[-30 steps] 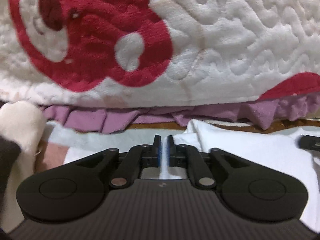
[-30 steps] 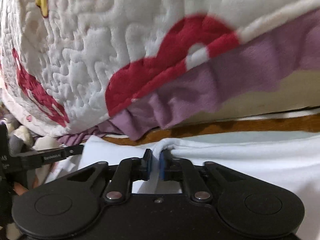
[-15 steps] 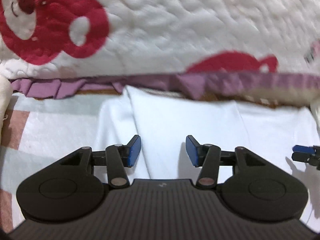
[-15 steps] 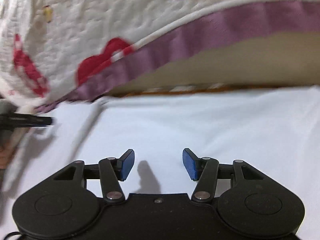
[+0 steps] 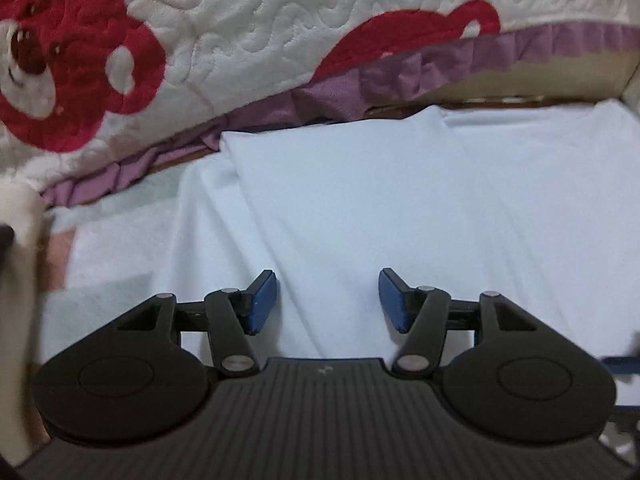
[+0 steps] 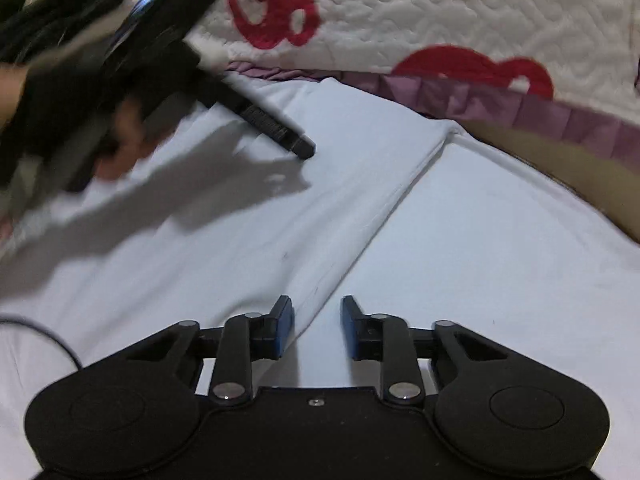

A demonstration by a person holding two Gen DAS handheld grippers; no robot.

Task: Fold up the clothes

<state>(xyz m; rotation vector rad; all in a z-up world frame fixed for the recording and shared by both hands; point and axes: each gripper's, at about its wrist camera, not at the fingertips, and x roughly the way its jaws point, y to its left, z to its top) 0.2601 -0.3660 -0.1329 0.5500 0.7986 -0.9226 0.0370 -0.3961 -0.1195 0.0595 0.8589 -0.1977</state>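
In your left wrist view, your left hand-held gripper (image 5: 327,300) hangs with its jaws spread wide and nothing between them. The white shirt (image 5: 360,208) lies flat on the bed straight ahead of it, reaching back to the quilt (image 5: 260,36) along the far edge. A folded flap runs from the far left corner down toward the fingers, its crease ending just beside the left pad.

In your right wrist view, your right hand-held gripper (image 6: 316,328) is also parted and empty, though less widely. The shirt (image 6: 480,240) fills the bed below it. The flap's edge (image 6: 384,216) runs on a diagonal from the far quilt straight down into the gap between these jaws, so I judge this hand the nearer one for the next pinch. The left gripper shows blurred at upper left, well apart from that edge.
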